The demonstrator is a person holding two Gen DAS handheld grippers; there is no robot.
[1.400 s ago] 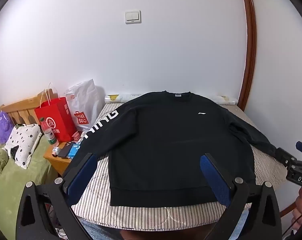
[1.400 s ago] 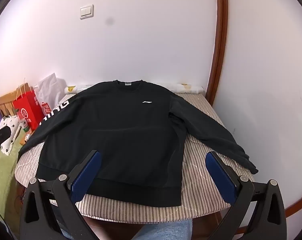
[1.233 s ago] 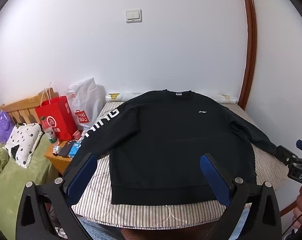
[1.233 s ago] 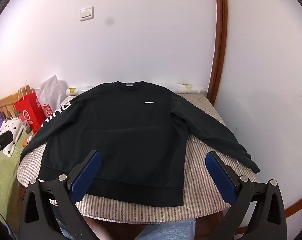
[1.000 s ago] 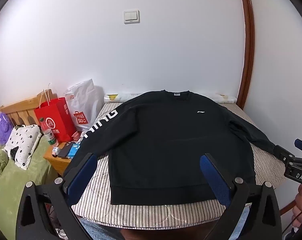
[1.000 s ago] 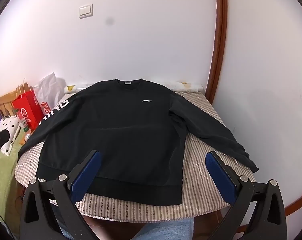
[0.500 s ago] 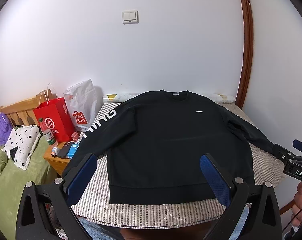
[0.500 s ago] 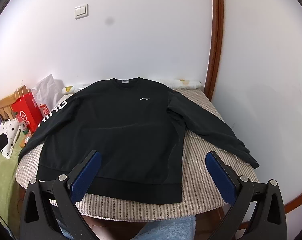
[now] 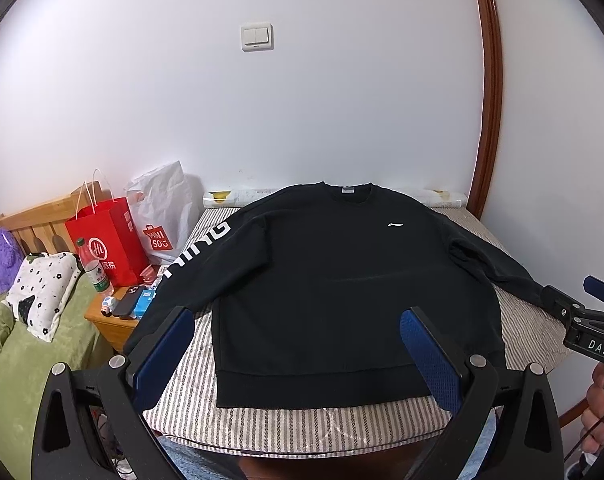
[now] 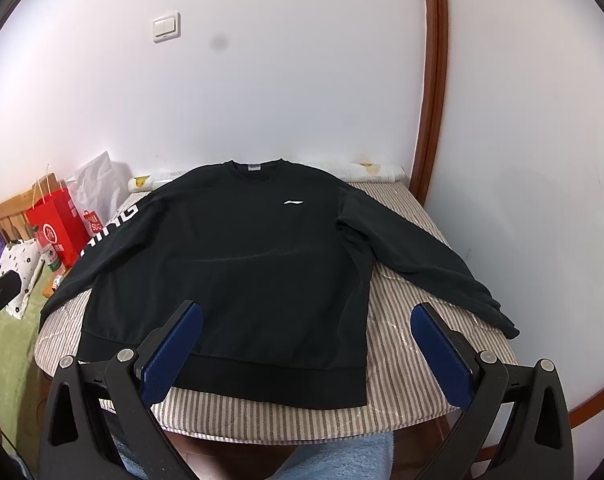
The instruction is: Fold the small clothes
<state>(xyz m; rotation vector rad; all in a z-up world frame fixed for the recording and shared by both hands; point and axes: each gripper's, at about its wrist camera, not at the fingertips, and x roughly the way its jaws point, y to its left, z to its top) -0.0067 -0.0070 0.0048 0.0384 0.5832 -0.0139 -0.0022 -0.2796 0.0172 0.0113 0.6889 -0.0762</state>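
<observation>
The bed (image 9: 302,420) has a cover with thin grey and white stripes, and it stands against the white wall. On it a black sweatshirt (image 9: 342,288) lies flat with the front side up, the collar toward the wall and the hem near the front edge. Both sleeves are spread out to the sides. A rolled patterned sheet (image 9: 442,196) lies along the wall, just behind the collar.
</observation>
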